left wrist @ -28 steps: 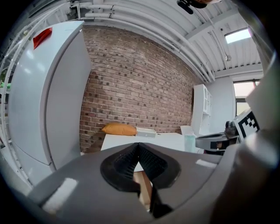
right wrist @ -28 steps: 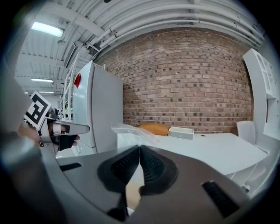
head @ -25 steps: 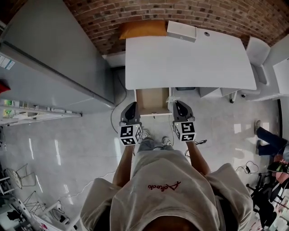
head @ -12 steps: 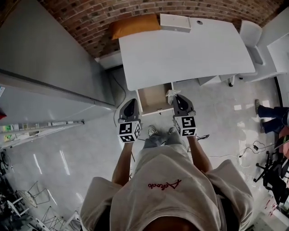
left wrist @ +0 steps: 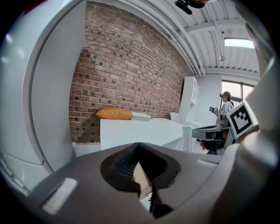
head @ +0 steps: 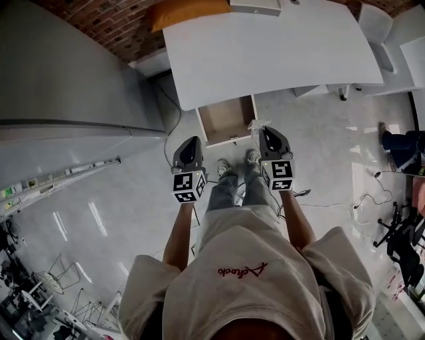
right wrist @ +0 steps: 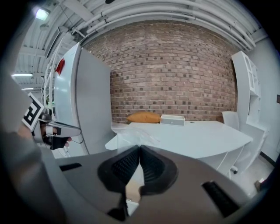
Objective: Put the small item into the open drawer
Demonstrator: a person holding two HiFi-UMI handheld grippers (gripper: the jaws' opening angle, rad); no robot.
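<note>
The open drawer (head: 226,119) sticks out from under the white table (head: 265,53); its brown inside shows bare. My right gripper (head: 265,131) hovers just off the drawer's front right corner, shut on a small crumpled clear plastic packet (head: 254,125). In the right gripper view that packet (right wrist: 141,136) pokes up past the closed tips of the right gripper (right wrist: 140,148). My left gripper (head: 192,141) hangs in front of the drawer's left corner. Its tips meet with nothing between them, as the left gripper view shows of the left gripper (left wrist: 138,145).
A tall grey cabinet (head: 60,66) stands to the left of the table. An orange cushion (head: 179,10) and a white box (head: 255,6) lie at the table's far edge. A white chair (head: 375,20) and another person's legs (head: 402,143) are at the right. Cables (head: 345,206) trail on the floor.
The table and drawer have slid up the head view, so both grippers now sit a little farther back from the drawer front. The right gripper still holds the packet.
</note>
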